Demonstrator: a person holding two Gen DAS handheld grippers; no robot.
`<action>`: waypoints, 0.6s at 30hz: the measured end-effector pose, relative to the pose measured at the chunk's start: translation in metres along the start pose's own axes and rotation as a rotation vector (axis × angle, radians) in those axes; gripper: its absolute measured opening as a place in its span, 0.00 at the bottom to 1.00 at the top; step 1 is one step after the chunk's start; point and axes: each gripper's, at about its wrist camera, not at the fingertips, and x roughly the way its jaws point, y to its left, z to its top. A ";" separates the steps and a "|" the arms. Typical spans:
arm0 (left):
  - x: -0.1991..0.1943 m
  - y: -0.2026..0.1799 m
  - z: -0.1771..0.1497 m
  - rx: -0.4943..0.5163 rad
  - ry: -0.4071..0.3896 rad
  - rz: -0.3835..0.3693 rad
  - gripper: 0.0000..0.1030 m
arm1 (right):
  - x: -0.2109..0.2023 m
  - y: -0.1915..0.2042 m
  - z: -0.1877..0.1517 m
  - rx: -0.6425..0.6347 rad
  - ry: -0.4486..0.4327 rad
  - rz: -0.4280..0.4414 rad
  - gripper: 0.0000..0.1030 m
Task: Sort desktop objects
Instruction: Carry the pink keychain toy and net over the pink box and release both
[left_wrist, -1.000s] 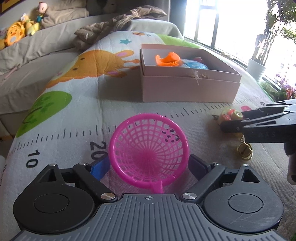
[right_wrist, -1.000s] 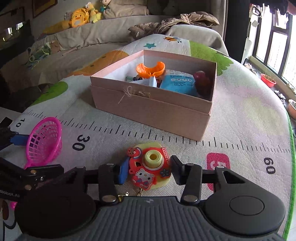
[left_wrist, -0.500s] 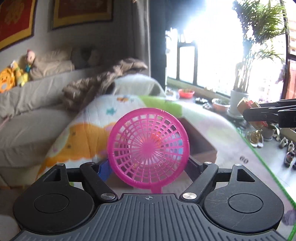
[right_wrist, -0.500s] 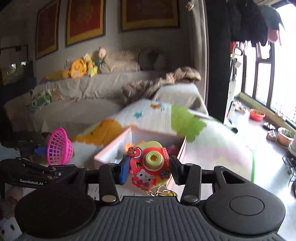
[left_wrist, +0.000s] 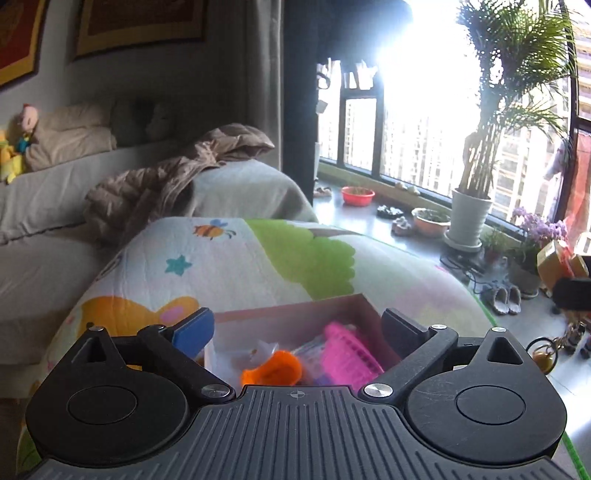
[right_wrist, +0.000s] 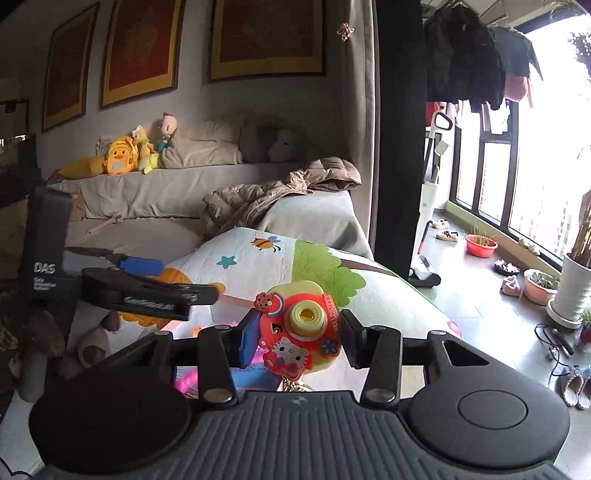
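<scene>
My left gripper (left_wrist: 295, 328) is open and empty, held above the pink cardboard box (left_wrist: 295, 314). The pink plastic basket (left_wrist: 351, 354) lies inside the box beside an orange toy (left_wrist: 273, 371). My right gripper (right_wrist: 295, 336) is shut on the toy camera keychain (right_wrist: 299, 332), red and yellow with a cat face, and holds it in the air to the right of the box. In the right wrist view the left gripper (right_wrist: 147, 288) shows at the left, over the box. The keychain's gold bell (left_wrist: 543, 356) shows at the left wrist view's right edge.
The box sits on a cartoon play mat (left_wrist: 258, 258) over a bed. A brown jacket (left_wrist: 177, 177) lies on the grey sofa (left_wrist: 55, 206) behind. Plant pots (left_wrist: 469, 218) and slippers (left_wrist: 504, 299) stand on the floor by the window at right.
My left gripper moved over the box, opened and let go of the pink basket, which now lies in the box. My right gripper still holds the toy camera, lifted near the box.
</scene>
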 end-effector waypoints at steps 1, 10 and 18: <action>-0.002 0.009 -0.012 -0.009 0.016 0.012 0.97 | 0.005 -0.004 -0.001 0.011 0.012 -0.003 0.44; -0.036 0.049 -0.086 -0.131 0.095 0.009 0.99 | 0.077 0.009 0.006 0.115 0.134 0.107 0.44; -0.032 0.058 -0.109 -0.171 0.131 0.000 0.99 | 0.129 0.029 -0.001 0.112 0.199 0.047 0.55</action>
